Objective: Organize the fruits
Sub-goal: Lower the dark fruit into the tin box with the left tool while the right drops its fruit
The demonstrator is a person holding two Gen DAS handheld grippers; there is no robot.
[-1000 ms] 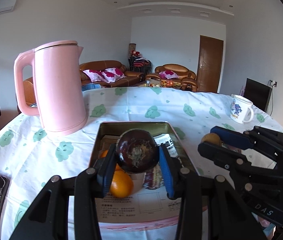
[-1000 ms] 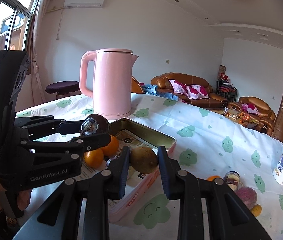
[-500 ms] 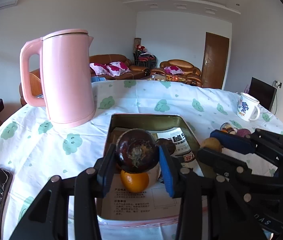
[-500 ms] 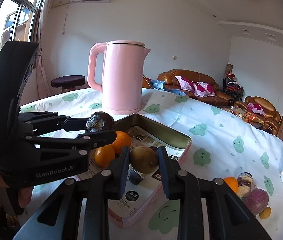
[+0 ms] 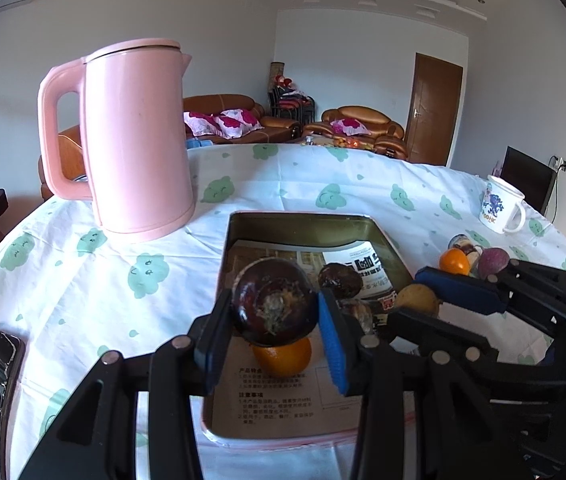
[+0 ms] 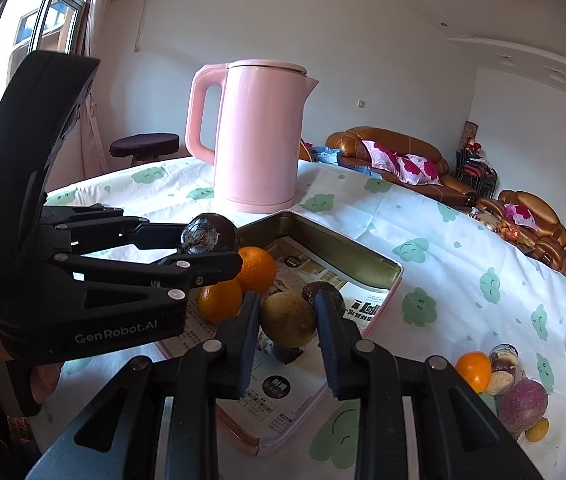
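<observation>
The left gripper is clamped on a dark purple fruit, round and glossy with a dried stem scar facing the camera, and holds it above the near half of the metal tray. Directly beneath its fingers lies an orange; a second orange shows just beyond the gripper in the right wrist view. To its right, the right gripper pinches a brownish-green fruit between its blue pads, also over the tray, with another dark fruit lying on the printed paper liner just ahead of it. Both fruits look ready to be set down, so the step in hand appears to be placement. To do it well, each gripper should probably shift toward a bare patch of liner instead of coming down onto the fruit below, descend until its load nearly touches, then open gently, since round fruit is likely to roll. The two grippers sit near each other, so lowering one at a time would lessen the chance of a bump. Further right of the right gripper, outside the tray, more fruit waits on the tablecloth beside a mug.
</observation>
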